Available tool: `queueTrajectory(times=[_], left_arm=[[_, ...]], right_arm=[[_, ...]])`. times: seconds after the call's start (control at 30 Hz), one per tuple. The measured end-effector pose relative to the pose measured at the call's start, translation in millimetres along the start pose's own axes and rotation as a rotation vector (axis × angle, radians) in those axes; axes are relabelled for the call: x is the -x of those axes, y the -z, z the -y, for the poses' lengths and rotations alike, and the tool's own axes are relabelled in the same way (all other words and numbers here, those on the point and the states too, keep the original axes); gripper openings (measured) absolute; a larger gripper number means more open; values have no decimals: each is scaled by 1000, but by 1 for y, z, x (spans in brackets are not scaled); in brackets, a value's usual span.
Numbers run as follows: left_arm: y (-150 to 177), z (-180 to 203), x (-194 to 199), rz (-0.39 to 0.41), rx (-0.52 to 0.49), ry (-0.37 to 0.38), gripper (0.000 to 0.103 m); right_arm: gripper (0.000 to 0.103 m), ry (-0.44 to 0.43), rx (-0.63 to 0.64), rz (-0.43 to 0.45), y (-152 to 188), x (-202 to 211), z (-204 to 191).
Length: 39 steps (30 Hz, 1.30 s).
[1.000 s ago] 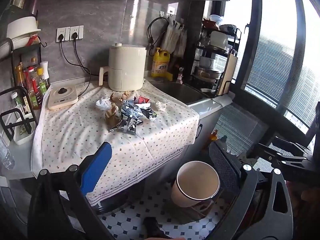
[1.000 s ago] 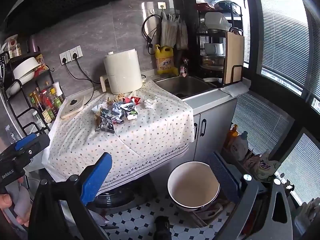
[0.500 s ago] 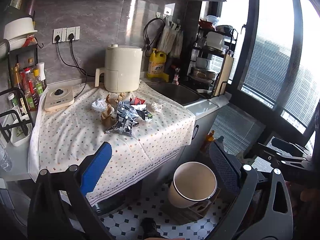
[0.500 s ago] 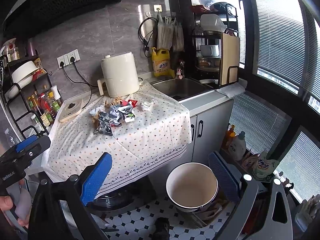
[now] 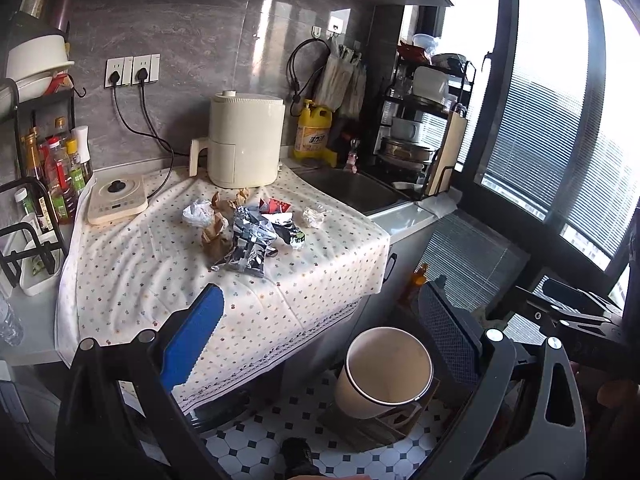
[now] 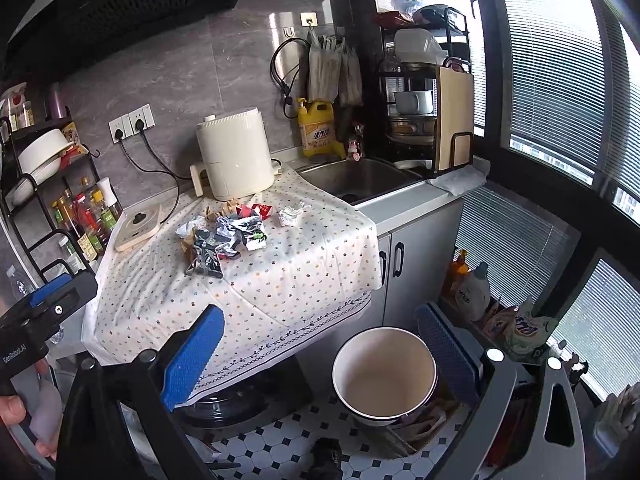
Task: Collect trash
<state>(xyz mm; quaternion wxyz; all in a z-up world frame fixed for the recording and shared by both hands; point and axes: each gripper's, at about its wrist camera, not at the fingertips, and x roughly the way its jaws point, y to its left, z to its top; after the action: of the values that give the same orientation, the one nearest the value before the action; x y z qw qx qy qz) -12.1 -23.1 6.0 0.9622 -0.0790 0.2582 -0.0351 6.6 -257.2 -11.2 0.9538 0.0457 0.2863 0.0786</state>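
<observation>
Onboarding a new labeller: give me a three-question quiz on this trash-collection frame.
1. True or false: the left gripper holds a wrapper.
2. Where does the bin stand? A) on the floor below the tablecloth's edge B) in the sink C) on the counter
3. Fill in: the trash pile lies on the dotted ___ in front of the cream appliance.

Key: 1 false, both grippers are open and empty, including the right gripper; 2 A; 3 tablecloth.

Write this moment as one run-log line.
stage: approach | left claw: open, empty | right claw: open, empty | trash: piled on cloth | bin: on floor, looks empty
</observation>
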Motion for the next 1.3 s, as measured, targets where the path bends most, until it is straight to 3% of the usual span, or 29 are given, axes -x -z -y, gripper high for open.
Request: queueTrajectory(times=[0.93, 1.3], left_arm=[[-1, -4, 9, 0, -10, 43, 97], [-9, -15, -1, -10, -9, 39, 97]], right_arm=[[95, 47, -5, 0, 0, 13, -6], [95, 43, -6, -15, -7, -3, -16]])
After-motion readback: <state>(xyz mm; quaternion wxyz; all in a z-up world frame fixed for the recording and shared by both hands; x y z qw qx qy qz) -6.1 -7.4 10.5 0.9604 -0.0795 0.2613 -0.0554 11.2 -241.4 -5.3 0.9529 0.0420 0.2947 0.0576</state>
